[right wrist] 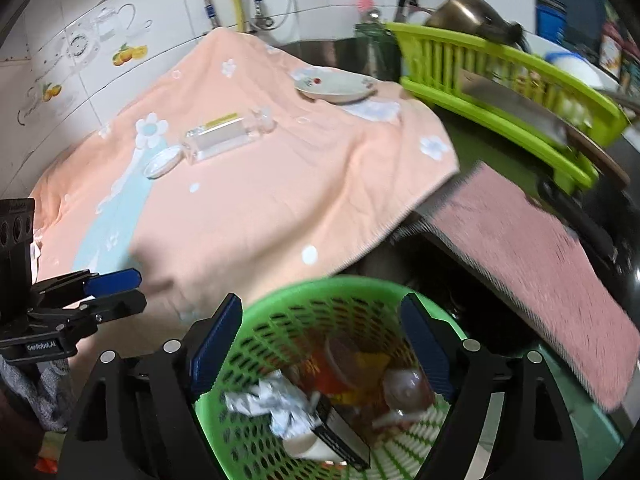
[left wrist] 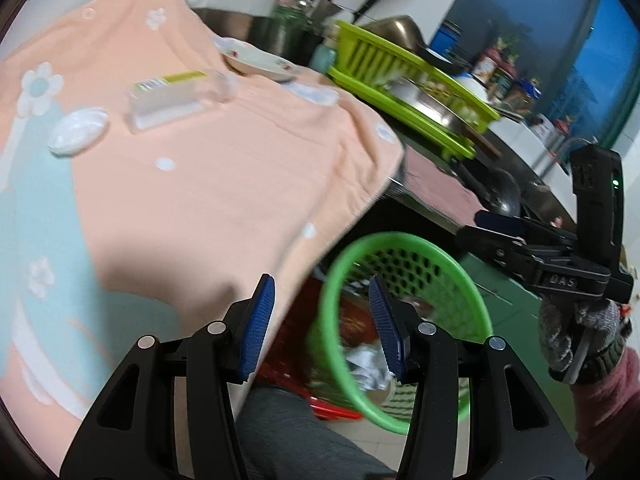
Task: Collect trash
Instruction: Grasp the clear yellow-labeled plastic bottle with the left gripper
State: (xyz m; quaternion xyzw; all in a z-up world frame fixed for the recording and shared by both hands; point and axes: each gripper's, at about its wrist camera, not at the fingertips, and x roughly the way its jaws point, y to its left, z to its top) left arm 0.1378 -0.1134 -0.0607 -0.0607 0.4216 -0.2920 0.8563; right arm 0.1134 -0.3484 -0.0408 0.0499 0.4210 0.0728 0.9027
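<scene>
- Both grippers empty, jaws apart: right gripper over bin, left gripper beside it.
- Bottle and lid lie on towel.
- Bottle looks light, slick, thin-walled; grip mid-body, gently.

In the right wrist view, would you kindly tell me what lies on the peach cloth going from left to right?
White lid → clear plastic bottle lying on its side → white plate near the far right edge of the peach cloth.
</scene>
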